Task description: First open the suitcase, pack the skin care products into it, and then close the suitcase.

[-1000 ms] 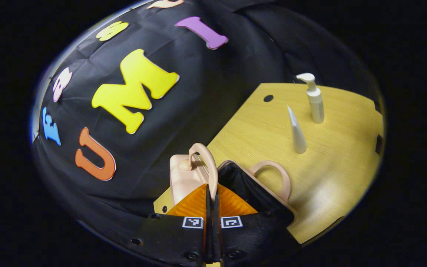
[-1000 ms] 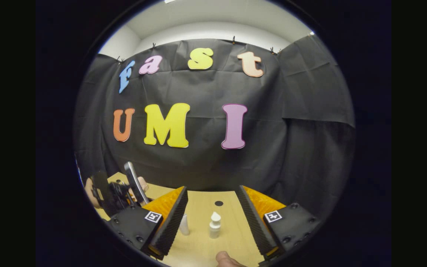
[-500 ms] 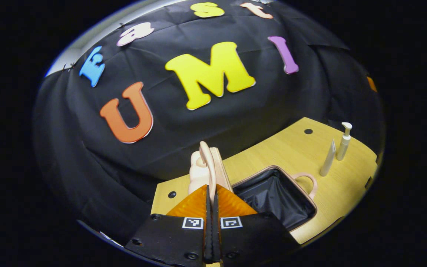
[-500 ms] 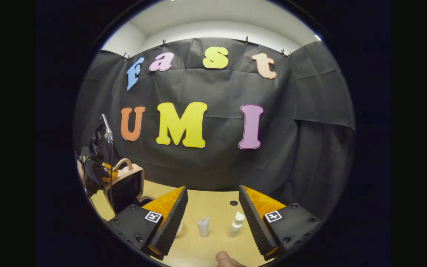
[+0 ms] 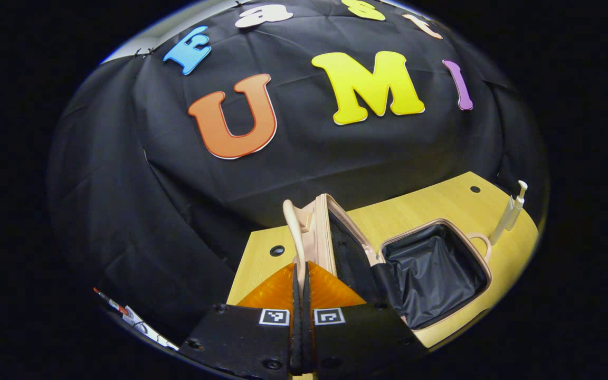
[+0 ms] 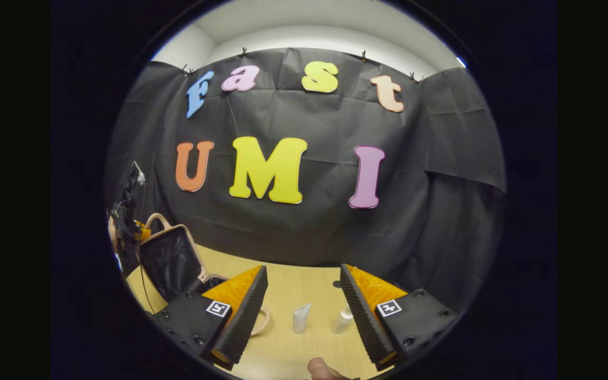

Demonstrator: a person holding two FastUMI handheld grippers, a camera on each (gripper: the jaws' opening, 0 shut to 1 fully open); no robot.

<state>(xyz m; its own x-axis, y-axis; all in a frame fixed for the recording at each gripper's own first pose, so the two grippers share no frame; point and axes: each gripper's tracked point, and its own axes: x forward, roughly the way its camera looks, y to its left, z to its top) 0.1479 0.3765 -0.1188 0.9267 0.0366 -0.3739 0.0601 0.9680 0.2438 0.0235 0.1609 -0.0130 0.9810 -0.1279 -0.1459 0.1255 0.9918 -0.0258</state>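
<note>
pale pink suitcase (image 5: 388, 248) lies open on the wooden table (image 5: 420, 203), toward the table's left end as the right gripper view frames it. its lid (image 5: 319, 232) stands nearly upright, and its black-lined tray lies flat beside the lid. the left gripper (image 5: 300, 272) is clenched on the lid's looped handle (image 5: 294, 232), both fingers pressed together around the thin strap.

the right gripper (image 6: 303, 298) hangs released, jaws wide apart and holding nothing, low over the front of the table. framed straight ahead between its fingers stand the two skin care items: a white tube (image 6: 301, 318) on its cap, and just beside it, to the right, a small pump bottle (image 6: 343, 320). both are upright, long axes vertical, near the table's back edge, with a dark hole in the table (image 6: 335, 284) behind them. in the left gripper view the tube (image 5: 502, 228) and bottle (image 5: 516, 208) stand beyond the tray's far side, well apart from the left gripper.

judging by this, the right gripper is much the nearer and faces the products squarely, so a forward reach with a sideways pinch across the tube looks likely.
</note>
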